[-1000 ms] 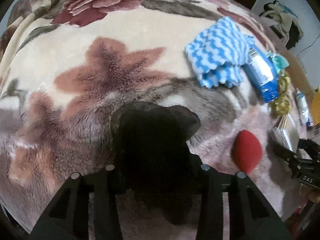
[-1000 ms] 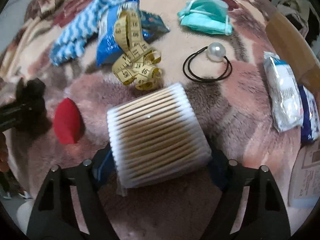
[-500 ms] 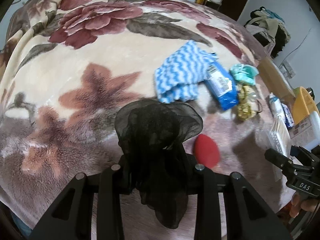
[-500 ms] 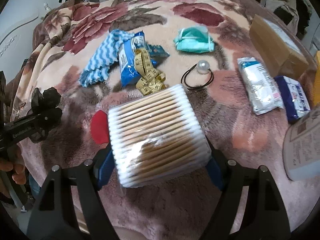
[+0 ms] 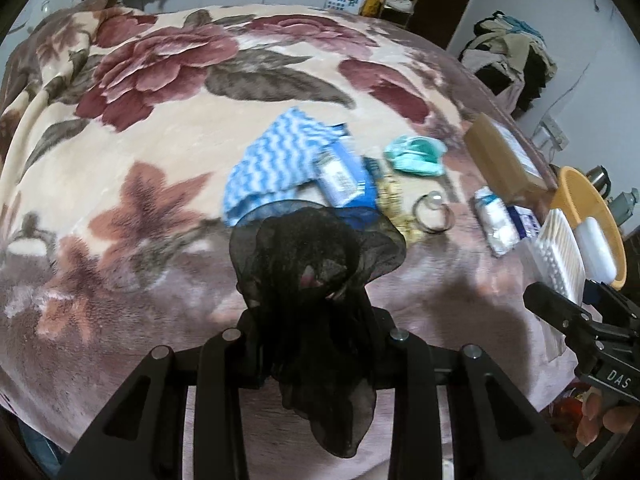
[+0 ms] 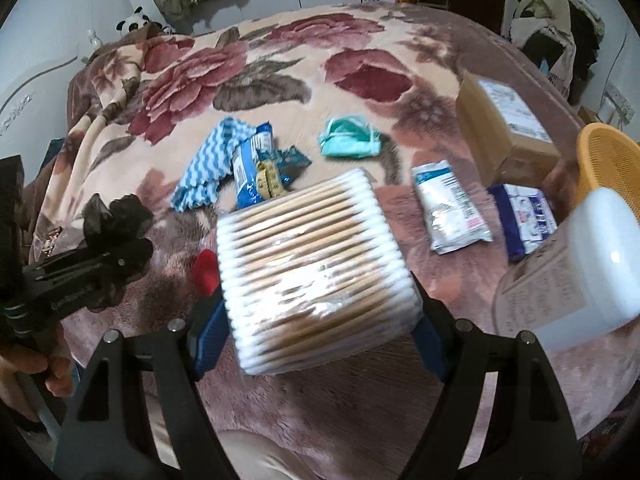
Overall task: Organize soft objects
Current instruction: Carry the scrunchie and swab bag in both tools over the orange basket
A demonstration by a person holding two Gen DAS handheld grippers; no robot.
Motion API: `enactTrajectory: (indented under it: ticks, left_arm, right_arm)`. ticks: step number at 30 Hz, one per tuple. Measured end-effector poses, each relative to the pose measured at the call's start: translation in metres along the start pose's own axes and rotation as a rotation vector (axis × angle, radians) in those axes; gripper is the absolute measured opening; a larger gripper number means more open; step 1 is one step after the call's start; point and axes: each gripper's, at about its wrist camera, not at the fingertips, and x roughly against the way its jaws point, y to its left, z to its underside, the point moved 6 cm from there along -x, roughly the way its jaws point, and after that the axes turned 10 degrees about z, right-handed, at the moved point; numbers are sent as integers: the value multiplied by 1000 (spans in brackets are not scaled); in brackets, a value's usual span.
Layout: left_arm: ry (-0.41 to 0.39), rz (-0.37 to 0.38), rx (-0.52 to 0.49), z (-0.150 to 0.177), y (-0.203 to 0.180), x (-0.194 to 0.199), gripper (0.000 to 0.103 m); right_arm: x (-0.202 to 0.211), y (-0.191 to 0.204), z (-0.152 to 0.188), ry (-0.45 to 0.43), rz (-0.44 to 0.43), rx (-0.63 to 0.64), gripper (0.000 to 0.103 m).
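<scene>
My left gripper (image 5: 316,340) is shut on a black sheer scrunchie (image 5: 316,260) and holds it well above the flowered blanket (image 5: 160,128). It also shows in the right wrist view (image 6: 116,220). My right gripper (image 6: 312,320) is shut on a pack of cotton swabs (image 6: 316,268), lifted above the blanket; the pack also shows in the left wrist view (image 5: 560,256). A red sponge (image 6: 204,272) lies on the blanket, partly hidden behind the pack.
On the blanket lie a blue zigzag cloth (image 5: 276,164), a blue packet (image 5: 344,180), a yellow tape measure (image 6: 270,178), a teal mask (image 6: 352,138), a pearl hair tie (image 5: 434,216), tissue packs (image 6: 452,208) and a cardboard box (image 6: 504,128). An orange basket (image 6: 612,156) stands at the right.
Both grippers have risen away from the blanket, carrying the scrunchie and the cotton swab pack. The orange basket and a white bottle have come into view at the right.
</scene>
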Motion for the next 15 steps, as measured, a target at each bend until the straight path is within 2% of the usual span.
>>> enactTrajectory:
  ticks: [15]
  left_arm:
    - [-26,57,-121,-31,-102,-2,34]
  right_arm:
    - [42,-72,-15,-85,38,-84,79]
